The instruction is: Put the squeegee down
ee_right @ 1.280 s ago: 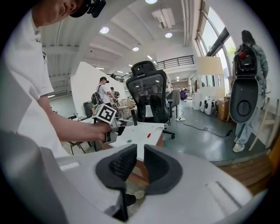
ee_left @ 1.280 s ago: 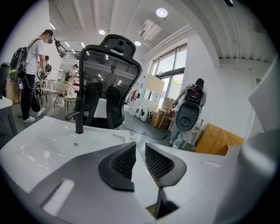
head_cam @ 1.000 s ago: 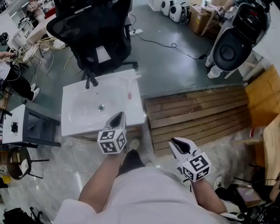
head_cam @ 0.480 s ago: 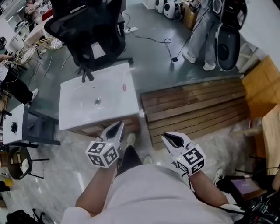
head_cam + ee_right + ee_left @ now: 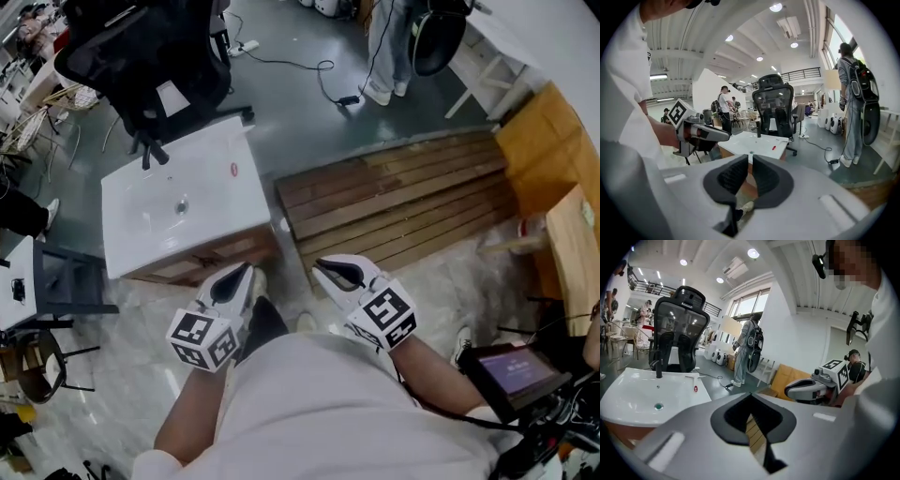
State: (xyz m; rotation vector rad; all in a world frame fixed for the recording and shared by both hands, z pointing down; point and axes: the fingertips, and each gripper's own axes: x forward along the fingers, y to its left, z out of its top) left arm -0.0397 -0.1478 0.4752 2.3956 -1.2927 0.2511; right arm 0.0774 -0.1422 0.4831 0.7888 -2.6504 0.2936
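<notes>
A white squeegee [image 5: 692,376] lies flat on the far right corner of the white sink top [image 5: 211,202], and the right gripper view shows the squeegee [image 5: 782,139] there too. My left gripper [image 5: 237,273] is shut and holds nothing; it hangs near my body, apart from the sink's front edge. My right gripper [image 5: 325,268] hovers over the floor beside the wooden slats, its pads almost together with nothing between them. Each gripper camera sees the other: the right gripper [image 5: 806,390] in the left gripper view, the left gripper [image 5: 705,133] in the right.
A black tap [image 5: 659,366] stands at the sink's back edge, with a black office chair [image 5: 150,56] behind it. A wooden slatted pallet [image 5: 394,202] lies right of the sink. A person with a backpack [image 5: 853,93] stands beyond it near a cable [image 5: 309,70].
Both grippers have drawn back from the sink toward my body, the left one farther. The head view has shifted, and a person has walked in at the top.
</notes>
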